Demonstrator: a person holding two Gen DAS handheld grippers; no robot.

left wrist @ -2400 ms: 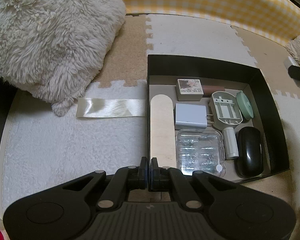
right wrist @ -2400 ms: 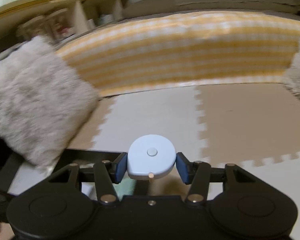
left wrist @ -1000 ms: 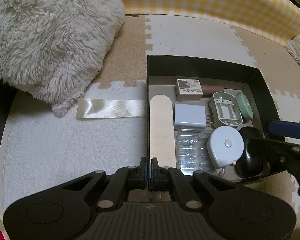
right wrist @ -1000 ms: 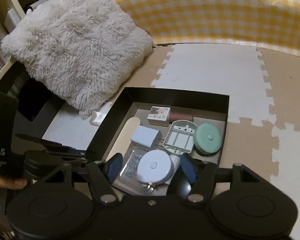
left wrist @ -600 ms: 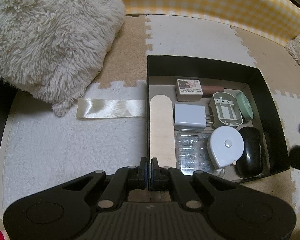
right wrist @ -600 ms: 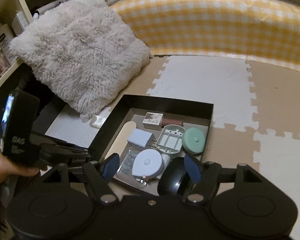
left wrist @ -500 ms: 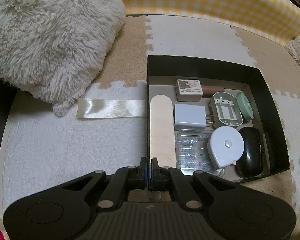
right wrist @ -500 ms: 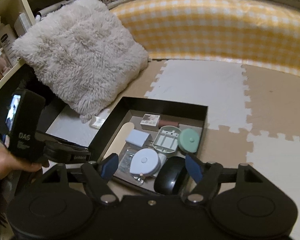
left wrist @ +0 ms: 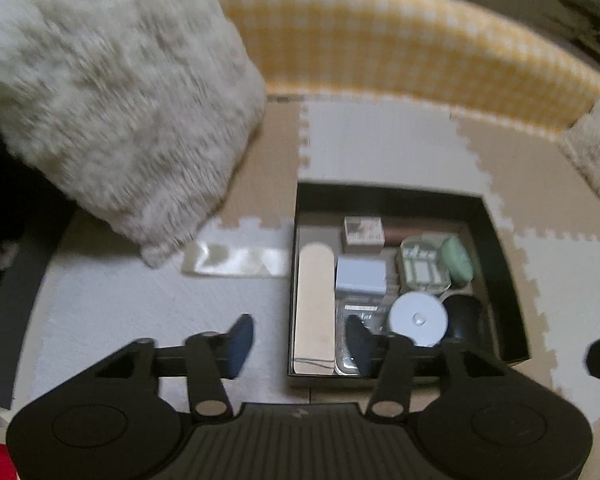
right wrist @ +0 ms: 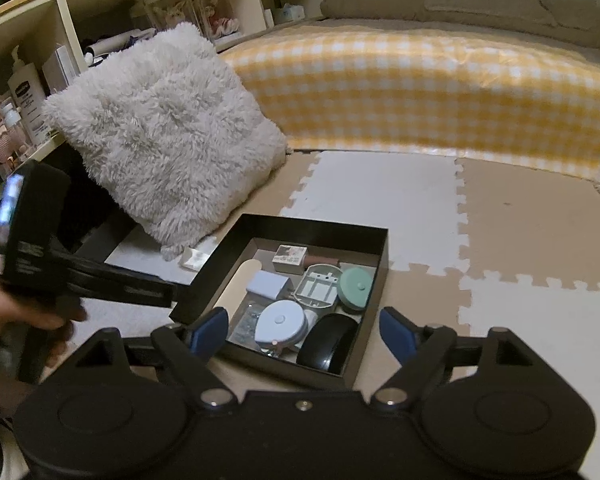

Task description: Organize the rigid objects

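A shaggy cream cushion leans at the left on the foam-tile floor. Just right of it the left gripper has just been spreading its jaws, which stand released with nothing between them, over the near left rim of the shallow black cardboard box. Inside lie a pale wooden oval board, a round white tape measure and a black computer mouse. The right gripper has likewise been widening; its jaws are empty above the box's near edge.

The left gripper has let go of the box wall, its fingers just opened; the right gripper, empty and widening, left the tape measure inside, at the mouse's nine o'clock.
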